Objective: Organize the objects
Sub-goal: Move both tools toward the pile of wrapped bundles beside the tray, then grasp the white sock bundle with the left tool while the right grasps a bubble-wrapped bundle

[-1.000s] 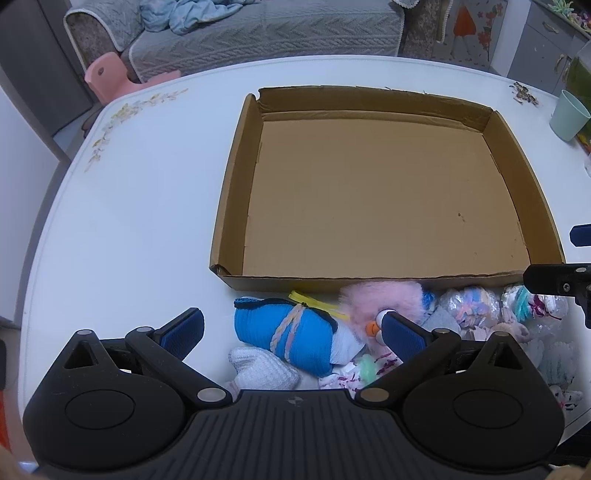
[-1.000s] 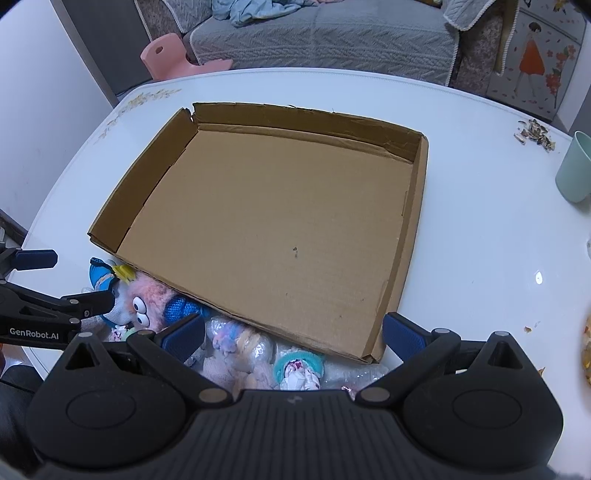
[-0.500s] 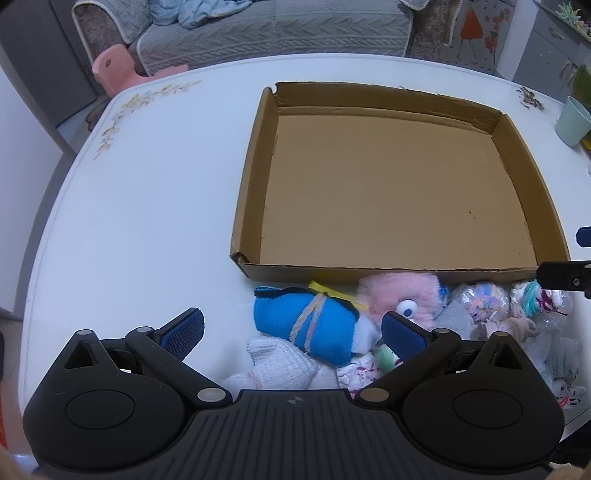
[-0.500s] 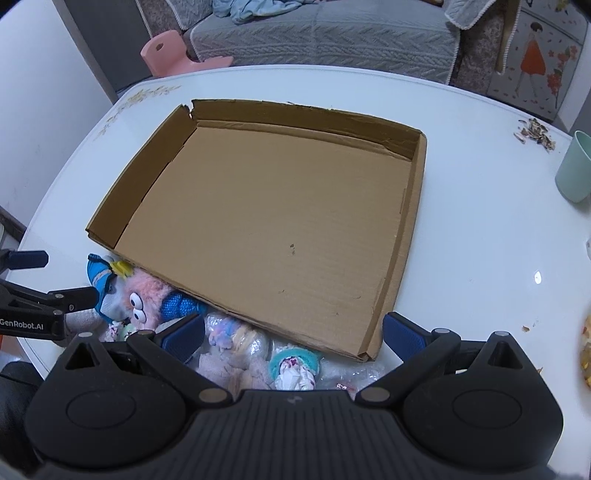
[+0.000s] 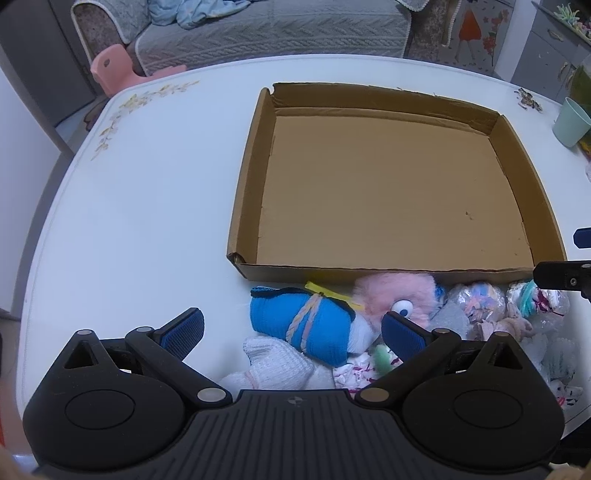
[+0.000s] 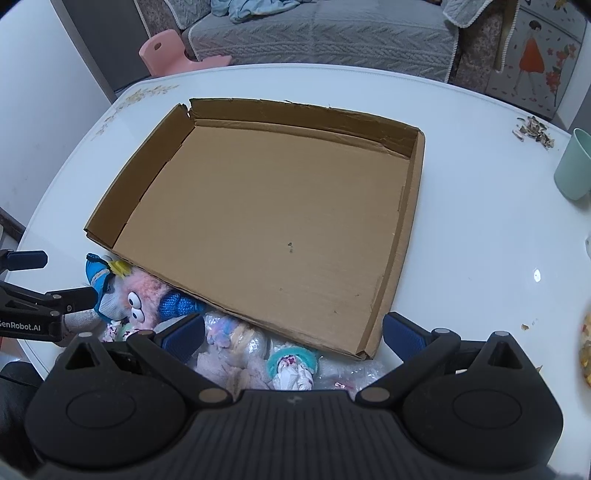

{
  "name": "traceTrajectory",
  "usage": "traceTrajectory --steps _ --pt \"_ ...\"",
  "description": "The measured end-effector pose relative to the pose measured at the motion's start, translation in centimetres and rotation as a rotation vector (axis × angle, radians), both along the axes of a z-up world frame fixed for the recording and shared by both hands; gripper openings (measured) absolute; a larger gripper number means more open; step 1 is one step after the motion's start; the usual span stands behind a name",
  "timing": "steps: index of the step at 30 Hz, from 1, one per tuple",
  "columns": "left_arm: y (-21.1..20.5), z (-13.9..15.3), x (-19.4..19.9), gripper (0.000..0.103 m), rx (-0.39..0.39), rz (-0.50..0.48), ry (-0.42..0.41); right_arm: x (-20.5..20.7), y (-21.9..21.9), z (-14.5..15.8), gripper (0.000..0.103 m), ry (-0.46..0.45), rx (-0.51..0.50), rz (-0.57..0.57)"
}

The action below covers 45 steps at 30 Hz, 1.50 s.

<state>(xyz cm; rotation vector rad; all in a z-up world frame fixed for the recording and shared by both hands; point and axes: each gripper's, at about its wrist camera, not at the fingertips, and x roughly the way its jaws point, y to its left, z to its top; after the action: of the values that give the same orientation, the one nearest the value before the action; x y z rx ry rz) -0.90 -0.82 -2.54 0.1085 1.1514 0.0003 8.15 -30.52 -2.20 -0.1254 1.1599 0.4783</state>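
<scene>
Here, shallow corrugated cardboard tray (image 5: 251, 177), fluffy pink plush (image 5: 395, 295), rolled blue sock (image 5: 303, 325), both tools (image 5: 291, 326) (image 6: 293, 334) gaping, holding nothing.

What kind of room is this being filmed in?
Most likely a home living room. Behind the white table stands a grey sofa with blue laundry on it and a small pink child's stool beside it. Plush toys lie by a cardboard tray.

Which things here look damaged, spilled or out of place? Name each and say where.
The cardboard tray is split open at its far left corner, with a ragged far rim. Husk-like debris lies scattered on the white table near the green cup. Soft toys sit heaped outside the tray's near wall.
</scene>
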Motion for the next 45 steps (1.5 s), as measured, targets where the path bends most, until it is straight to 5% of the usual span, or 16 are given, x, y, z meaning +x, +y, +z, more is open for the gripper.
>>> traceTrajectory --steps 12,25,30,34,45 --pt "4.4 -1.8 -3.6 0.103 0.125 -0.086 0.024 0.1 -4.1 -1.3 0.102 0.121 -0.054 -0.089" --pt "4.4 -5.2 -2.8 0.102 0.087 -0.143 0.063 0.8 -3.1 -3.6 0.102 0.198 -0.031 -0.131" --pt "5.4 -5.8 -3.1 0.082 0.0 -0.143 0.055 0.6 -4.2 -1.4 0.102 0.133 0.036 -0.156" --pt "5.9 -5.6 -3.3 0.068 -0.056 -0.146 0.052 0.8 -5.5 -2.4 0.102 0.18 -0.02 -0.234" --pt "6.2 -5.5 -3.9 0.063 -0.066 -0.133 0.04 1.6 -4.7 -4.8 0.099 0.258 -0.028 -0.298"
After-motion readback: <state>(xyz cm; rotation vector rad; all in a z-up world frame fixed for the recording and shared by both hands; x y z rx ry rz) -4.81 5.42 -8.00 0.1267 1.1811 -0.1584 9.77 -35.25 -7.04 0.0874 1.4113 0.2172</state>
